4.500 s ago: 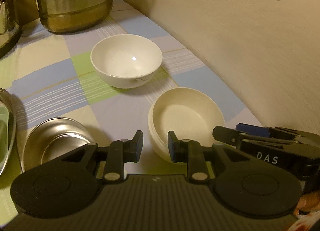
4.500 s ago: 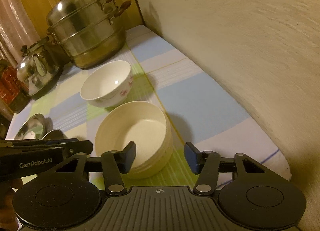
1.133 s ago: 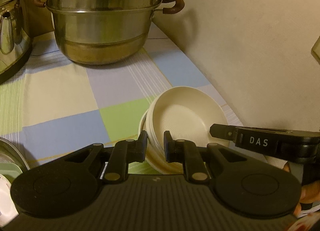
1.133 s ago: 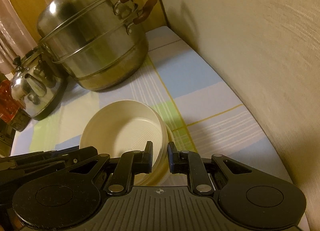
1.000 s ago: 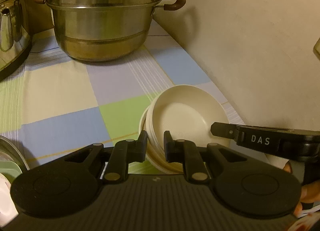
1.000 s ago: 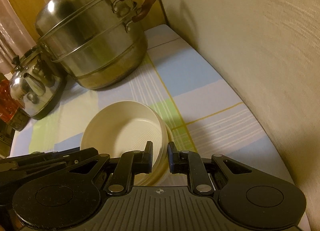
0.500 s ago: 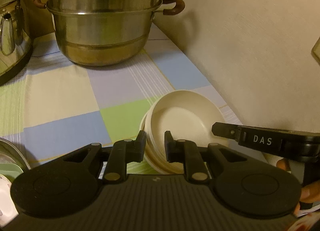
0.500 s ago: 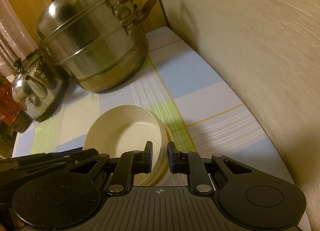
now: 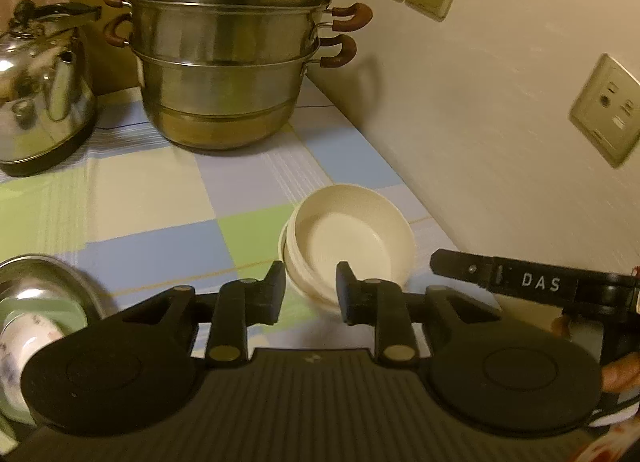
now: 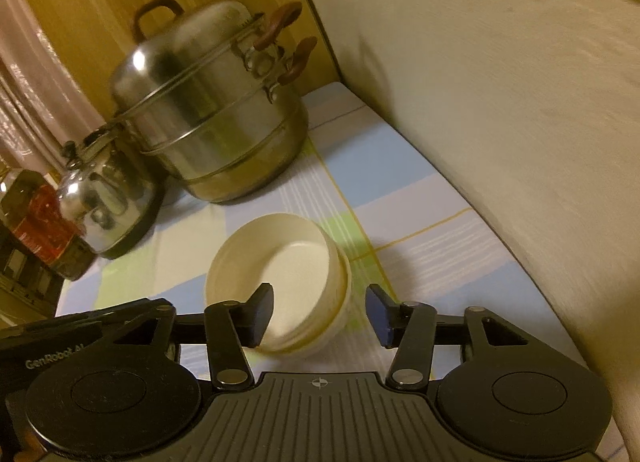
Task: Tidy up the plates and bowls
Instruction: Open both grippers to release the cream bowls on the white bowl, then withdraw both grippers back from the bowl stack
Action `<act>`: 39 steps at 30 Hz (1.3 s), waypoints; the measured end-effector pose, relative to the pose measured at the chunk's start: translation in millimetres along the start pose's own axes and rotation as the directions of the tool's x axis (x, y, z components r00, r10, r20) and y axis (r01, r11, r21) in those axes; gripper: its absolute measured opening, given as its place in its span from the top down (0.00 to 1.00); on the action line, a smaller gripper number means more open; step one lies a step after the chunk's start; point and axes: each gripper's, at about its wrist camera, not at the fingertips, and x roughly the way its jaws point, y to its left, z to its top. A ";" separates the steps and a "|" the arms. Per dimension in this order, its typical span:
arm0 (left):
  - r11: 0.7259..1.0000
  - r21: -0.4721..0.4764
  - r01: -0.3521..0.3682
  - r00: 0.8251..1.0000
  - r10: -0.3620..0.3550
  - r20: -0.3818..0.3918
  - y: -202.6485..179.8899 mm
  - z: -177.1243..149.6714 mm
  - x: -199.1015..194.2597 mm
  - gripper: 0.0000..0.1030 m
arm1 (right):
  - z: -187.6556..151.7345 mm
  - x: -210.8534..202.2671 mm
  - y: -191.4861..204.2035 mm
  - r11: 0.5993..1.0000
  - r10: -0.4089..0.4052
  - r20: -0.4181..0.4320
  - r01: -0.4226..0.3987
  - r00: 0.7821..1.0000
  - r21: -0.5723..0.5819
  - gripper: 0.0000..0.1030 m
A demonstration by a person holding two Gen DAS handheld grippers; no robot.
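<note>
Cream bowls (image 9: 352, 238) sit stacked, mouths up; both grippers' jaws just spread, empty.

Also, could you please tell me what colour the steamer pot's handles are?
Reddish-brown on the steamer pot; the handles show best in the left wrist view.

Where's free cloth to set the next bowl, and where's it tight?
Free: the checks between the cream bowls and the steamer, and the strip along the wall right of the bowls. Tight: back left, where the kettle sits beside the steamer, and near left, by the steel dish.
</note>
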 end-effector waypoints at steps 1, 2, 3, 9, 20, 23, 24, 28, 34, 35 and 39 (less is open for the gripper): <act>1.000 0.000 -0.003 1.000 0.003 0.000 -0.8 -3.5 -5.3 0.77 | -3.3 -6.0 -0.4 1.000 0.001 0.002 -0.001 1.000 -0.002 0.47; 1.000 0.000 -0.007 1.000 0.007 0.000 -2.0 -8.1 -12.1 0.77 | -6.3 -11.4 -0.5 1.000 0.004 0.004 -0.004 1.000 -0.004 0.46; 1.000 -0.002 -0.010 1.000 0.010 0.000 -2.6 -12.5 -18.6 0.77 | -9.0 -16.8 -0.4 1.000 0.008 0.007 -0.008 1.000 -0.004 0.45; 0.999 -0.001 -0.032 0.999 0.032 -0.001 -10.1 -39.8 -53.0 0.76 | -32.6 -50.2 2.5 0.999 0.034 0.009 -0.034 0.999 -0.013 0.42; 0.997 -0.033 -0.076 0.997 0.076 0.016 -15.8 -95.1 -108.7 0.76 | -80.3 -102.1 14.0 0.997 0.051 -0.015 -0.052 0.999 -0.065 0.39; 0.995 -0.050 -0.083 0.996 0.085 0.019 -15.7 -111.5 -122.4 0.76 | -93.6 -113.2 16.0 0.996 0.055 -0.022 -0.057 0.998 -0.075 0.39; 0.995 -0.055 -0.087 0.996 0.088 0.020 -16.2 -116.7 -126.6 0.76 | -98.2 -116.4 15.8 0.995 0.062 -0.024 -0.063 0.998 -0.075 0.39; 0.992 -0.069 -0.110 0.994 0.111 0.023 -18.0 -136.8 -141.8 0.76 | -115.1 -126.1 15.0 0.994 0.082 -0.045 -0.085 0.996 -0.075 0.38; 0.985 -0.106 -0.139 0.990 0.142 0.023 -17.9 -165.5 -163.6 0.76 | -138.3 -136.8 17.6 0.990 0.102 -0.077 -0.109 0.992 -0.093 0.35; 0.983 -0.112 -0.145 0.989 0.148 0.022 -17.8 -169.6 -166.5 0.76 | -142.1 -138.0 18.5 0.989 0.103 -0.083 -0.111 0.991 -0.099 0.35; 0.976 -0.132 -0.173 0.984 0.177 0.013 -17.4 -186.0 -177.0 0.76 | -157.1 -141.4 22.0 0.984 0.111 -0.110 -0.125 0.988 -0.130 0.33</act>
